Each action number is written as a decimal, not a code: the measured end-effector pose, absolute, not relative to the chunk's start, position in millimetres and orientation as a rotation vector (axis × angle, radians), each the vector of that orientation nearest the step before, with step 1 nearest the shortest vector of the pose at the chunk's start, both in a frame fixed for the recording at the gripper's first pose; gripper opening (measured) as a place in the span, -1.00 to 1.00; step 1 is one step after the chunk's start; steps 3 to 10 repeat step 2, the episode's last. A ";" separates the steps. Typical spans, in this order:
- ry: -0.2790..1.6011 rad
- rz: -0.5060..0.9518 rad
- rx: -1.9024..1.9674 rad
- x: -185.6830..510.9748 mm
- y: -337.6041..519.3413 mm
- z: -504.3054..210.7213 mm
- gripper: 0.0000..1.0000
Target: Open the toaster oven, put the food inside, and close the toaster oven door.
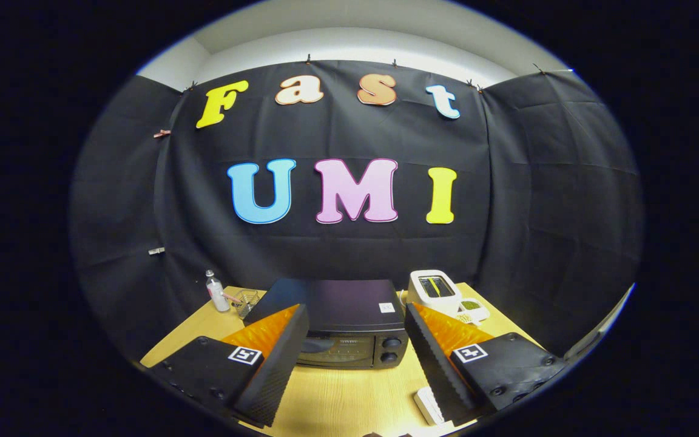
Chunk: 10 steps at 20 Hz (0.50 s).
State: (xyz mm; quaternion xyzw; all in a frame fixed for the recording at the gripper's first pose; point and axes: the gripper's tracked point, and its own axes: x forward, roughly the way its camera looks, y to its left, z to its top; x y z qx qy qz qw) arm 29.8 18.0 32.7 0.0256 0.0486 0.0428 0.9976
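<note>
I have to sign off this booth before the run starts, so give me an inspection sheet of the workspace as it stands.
Surface: wooden table, bare ahead of the fingers.
Job's things: black toaster oven beyond the fingers, door shut, two knobs on its front; food not identified.
Clutter: clear bottle and wire basket to one side of the oven; white appliance and a small dish of green stuff to the other; white object by one finger.
Grippers: gripper open, holding nothing, fingers either side of the oven front.
Cables: nothing seen.
Surroundings: black cloth wall behind.
</note>
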 end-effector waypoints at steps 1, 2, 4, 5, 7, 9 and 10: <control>0.095 0.083 0.053 27.6 14.7 34.5 0.96; 0.094 0.088 0.056 26.0 13.9 36.9 0.96; 0.094 0.088 0.056 26.0 13.9 36.9 0.96; 0.094 0.088 0.056 26.0 13.9 36.9 0.96; 0.094 0.088 0.056 26.0 13.9 36.9 0.96; 0.094 0.088 0.056 26.0 13.9 36.9 0.96; 0.094 0.088 0.056 26.0 13.9 36.9 0.96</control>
